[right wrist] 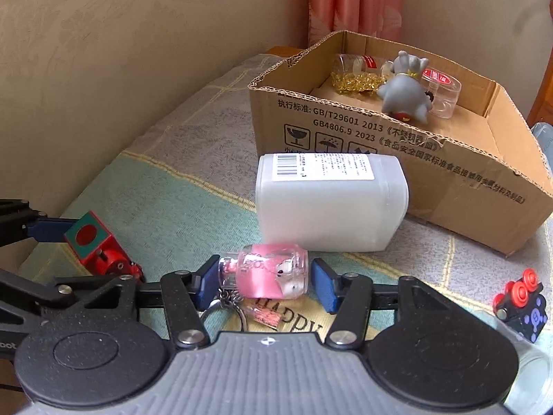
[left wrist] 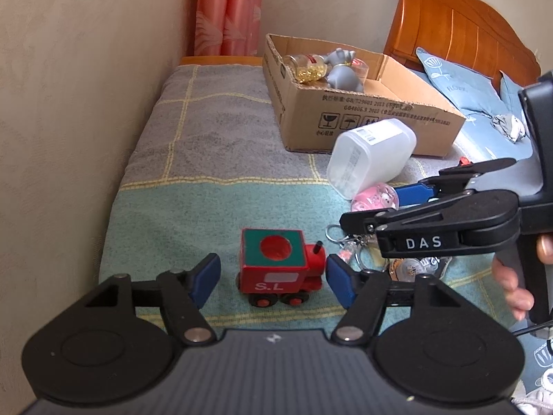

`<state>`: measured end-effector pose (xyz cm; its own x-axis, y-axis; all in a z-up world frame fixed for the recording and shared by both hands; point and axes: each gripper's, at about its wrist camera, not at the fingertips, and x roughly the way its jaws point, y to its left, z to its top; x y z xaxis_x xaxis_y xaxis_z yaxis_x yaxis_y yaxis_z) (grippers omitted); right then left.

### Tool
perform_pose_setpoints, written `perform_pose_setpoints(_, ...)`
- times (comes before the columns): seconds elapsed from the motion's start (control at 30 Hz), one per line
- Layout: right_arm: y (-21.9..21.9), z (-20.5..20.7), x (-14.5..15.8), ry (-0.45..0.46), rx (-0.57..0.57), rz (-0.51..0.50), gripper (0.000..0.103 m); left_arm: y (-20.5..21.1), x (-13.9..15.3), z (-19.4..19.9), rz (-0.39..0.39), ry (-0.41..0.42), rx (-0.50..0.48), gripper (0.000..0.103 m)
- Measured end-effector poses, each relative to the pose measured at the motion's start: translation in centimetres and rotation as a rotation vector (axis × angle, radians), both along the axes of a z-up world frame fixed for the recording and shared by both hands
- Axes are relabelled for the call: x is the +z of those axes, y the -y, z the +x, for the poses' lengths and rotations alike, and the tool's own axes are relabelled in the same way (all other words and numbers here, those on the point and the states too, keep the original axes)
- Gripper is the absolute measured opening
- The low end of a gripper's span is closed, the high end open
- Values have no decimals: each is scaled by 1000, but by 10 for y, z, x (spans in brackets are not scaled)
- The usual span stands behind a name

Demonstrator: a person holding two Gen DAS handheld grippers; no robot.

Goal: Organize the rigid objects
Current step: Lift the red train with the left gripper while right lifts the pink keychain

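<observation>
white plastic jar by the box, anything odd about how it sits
Yes. The white translucent plastic jar lies tipped on its side on the blanket, in front of the cardboard box, barcode label facing up. Nothing appears spilled.

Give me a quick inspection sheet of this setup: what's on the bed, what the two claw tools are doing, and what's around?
Surface: bed blanket, grey and green checks.
Job's things: red toy train upright between the open left gripper pads; pink bottle keychain lying between the open right gripper pads; white plastic container on its side against the cardboard box.
In the box: grey cat figurine, clear jar, bottle with gold filling.
Clutter: black block with red wheels; more keychains.
Cables: thin black lead, lower right.
Surroundings: wall, pink curtain, wooden headboard, blue pillow.
</observation>
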<state>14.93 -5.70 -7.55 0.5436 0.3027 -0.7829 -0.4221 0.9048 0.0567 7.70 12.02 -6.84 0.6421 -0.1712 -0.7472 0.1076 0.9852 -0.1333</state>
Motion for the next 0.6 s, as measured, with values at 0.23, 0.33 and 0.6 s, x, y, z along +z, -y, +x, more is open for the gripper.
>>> perform_pose_setpoints(0.23,10,-4,1,15,5,-12,56,7,-4,4,6,-9,4,59)
perform_pose_setpoints(0.33,13,-6,3,14,12,-10,56,6,-2,6,4,-14,14,53)
perform_pose_setpoints(0.6,35,-12,32,25,97,21,56,9,24,7,27,-3,12,53)
